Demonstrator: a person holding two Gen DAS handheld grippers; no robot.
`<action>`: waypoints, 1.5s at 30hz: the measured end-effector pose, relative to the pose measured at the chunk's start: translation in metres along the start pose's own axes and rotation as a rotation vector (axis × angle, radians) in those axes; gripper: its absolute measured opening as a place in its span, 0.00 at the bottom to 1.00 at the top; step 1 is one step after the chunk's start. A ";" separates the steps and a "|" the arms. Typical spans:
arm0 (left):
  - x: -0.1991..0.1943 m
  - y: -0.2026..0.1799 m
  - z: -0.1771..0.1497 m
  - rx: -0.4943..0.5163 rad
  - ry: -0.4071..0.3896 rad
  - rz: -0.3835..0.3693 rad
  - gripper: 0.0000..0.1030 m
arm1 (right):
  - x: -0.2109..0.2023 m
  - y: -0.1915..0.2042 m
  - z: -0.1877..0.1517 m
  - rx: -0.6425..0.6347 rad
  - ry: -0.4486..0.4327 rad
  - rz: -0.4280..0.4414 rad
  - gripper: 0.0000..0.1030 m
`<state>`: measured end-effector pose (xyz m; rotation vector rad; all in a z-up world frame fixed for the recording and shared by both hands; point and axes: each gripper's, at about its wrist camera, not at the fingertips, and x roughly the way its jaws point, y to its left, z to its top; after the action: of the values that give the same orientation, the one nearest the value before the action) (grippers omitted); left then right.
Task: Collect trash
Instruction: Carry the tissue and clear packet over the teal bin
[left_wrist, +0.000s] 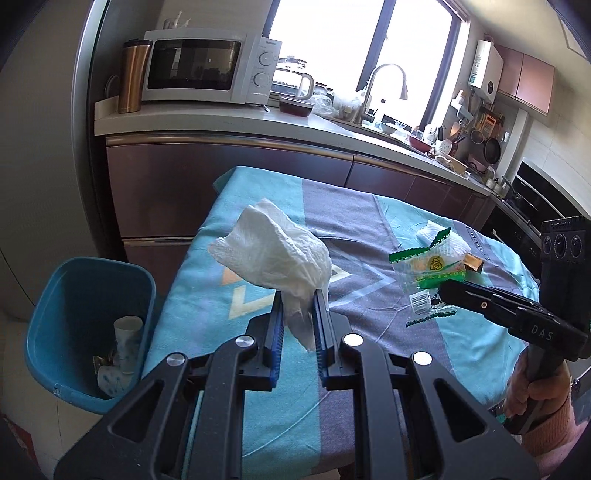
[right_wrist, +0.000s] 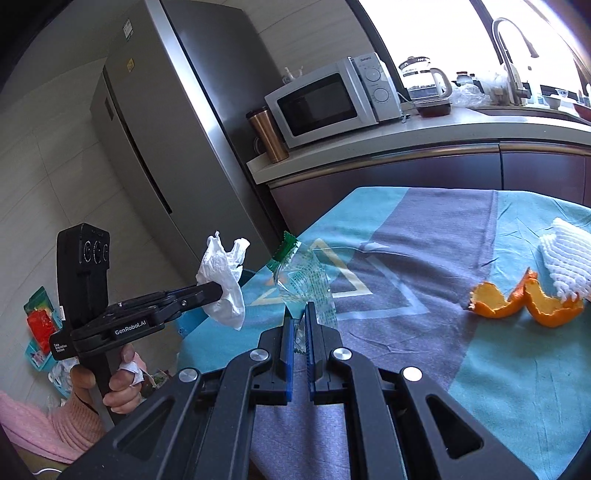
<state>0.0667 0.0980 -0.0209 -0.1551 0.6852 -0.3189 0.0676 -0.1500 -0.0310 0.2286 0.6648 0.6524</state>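
The left claw (left_wrist: 298, 295) grips a tissue (left_wrist: 273, 251) and the right claw (right_wrist: 300, 314) grips a wrapper (right_wrist: 306, 284), both probably for the bin (left_wrist: 88, 332).

Sunlit kitchen with a long counter

Bright window (left_wrist: 364, 48) at twelve o'clock; microwave (left_wrist: 210, 66) at eleven on the counter (left_wrist: 221, 120); steel fridge (right_wrist: 173, 147) at ten; brown cabinets (left_wrist: 229, 177) below.

Blown-out window (left_wrist: 332, 40) backlight, fisheye-warped edges
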 end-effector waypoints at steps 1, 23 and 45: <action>-0.003 0.003 -0.002 -0.005 -0.003 0.007 0.15 | 0.002 0.003 0.001 -0.004 0.002 0.007 0.05; -0.045 0.076 -0.013 -0.098 -0.037 0.152 0.15 | 0.064 0.062 0.013 -0.082 0.089 0.159 0.05; -0.057 0.134 -0.011 -0.155 -0.042 0.306 0.15 | 0.112 0.097 0.025 -0.154 0.168 0.262 0.05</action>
<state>0.0498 0.2429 -0.0277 -0.2011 0.6809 0.0315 0.1036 -0.0040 -0.0294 0.1189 0.7487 0.9786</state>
